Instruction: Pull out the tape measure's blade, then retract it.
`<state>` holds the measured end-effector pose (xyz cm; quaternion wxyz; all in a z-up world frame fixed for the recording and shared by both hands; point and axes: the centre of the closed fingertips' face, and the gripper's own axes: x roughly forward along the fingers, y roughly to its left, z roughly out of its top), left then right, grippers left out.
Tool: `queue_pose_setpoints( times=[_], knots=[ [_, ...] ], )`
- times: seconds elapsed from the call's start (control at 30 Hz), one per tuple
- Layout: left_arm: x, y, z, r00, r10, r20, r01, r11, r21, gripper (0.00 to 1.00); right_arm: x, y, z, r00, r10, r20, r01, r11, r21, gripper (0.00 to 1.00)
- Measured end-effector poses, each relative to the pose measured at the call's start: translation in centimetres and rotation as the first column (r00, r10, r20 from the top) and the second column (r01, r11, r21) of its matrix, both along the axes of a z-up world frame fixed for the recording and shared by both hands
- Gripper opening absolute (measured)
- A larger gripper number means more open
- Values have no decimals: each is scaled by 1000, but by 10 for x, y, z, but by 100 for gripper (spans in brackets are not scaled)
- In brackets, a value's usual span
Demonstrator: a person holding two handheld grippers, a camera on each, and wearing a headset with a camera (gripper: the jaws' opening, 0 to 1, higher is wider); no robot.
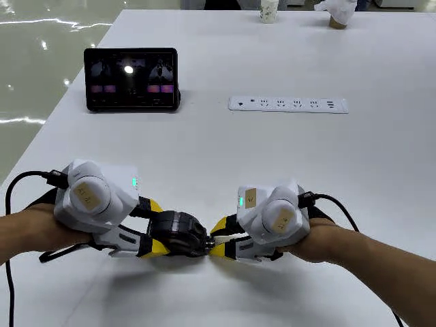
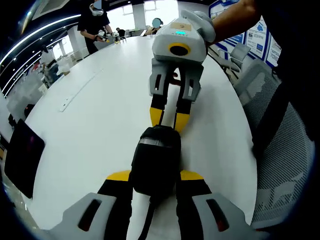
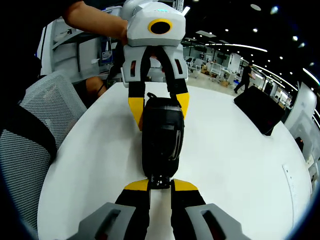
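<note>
Yellow-tipped left claw (image 1: 157,227) clamps tape measure (image 1: 180,234); right claw (image 1: 219,238) pinches blade tip (image 1: 228,238)

Left gripper (image 1: 158,229) clamps tape measure (image 1: 181,234); right gripper (image 1: 219,239) pinches its tip.

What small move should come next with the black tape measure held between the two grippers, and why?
Probably draw the right gripper straight away from the left gripper. The left one clamps the black tape measure; the right one's jaws look closed on the blade tip at its mouth, with hardly any blade out.
</note>
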<state>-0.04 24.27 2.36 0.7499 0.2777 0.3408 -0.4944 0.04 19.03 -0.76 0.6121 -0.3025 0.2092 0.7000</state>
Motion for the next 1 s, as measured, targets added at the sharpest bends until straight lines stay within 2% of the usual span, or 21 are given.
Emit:
queue_pose_setpoints(
  times=[0.23, 0.47, 0.63, 1.0],
  knots=[
    [2, 2, -3, 1000, 2, -11, -2, 1000, -7, 27, -1, 0, 0, 1000, 15, -1, -15, 1000, 13, 10],
    [2, 2, -4, 1000, 10, -21, -10, 1000, -11, 26, -1, -2, 0, 999, 35, 28, -35, 999, 4, 9],
    [4, 3, -6, 1000, 13, -28, -13, 1000, -10, 26, 0, -4, 0, 999, 37, 29, -37, 999, -1, 9],
    [5, 5, -7, 1000, 1, -22, -1, 1000, 9, 25, 5, -22, 0, 999, 36, 26, -36, 999, -23, 9]
  ],
)
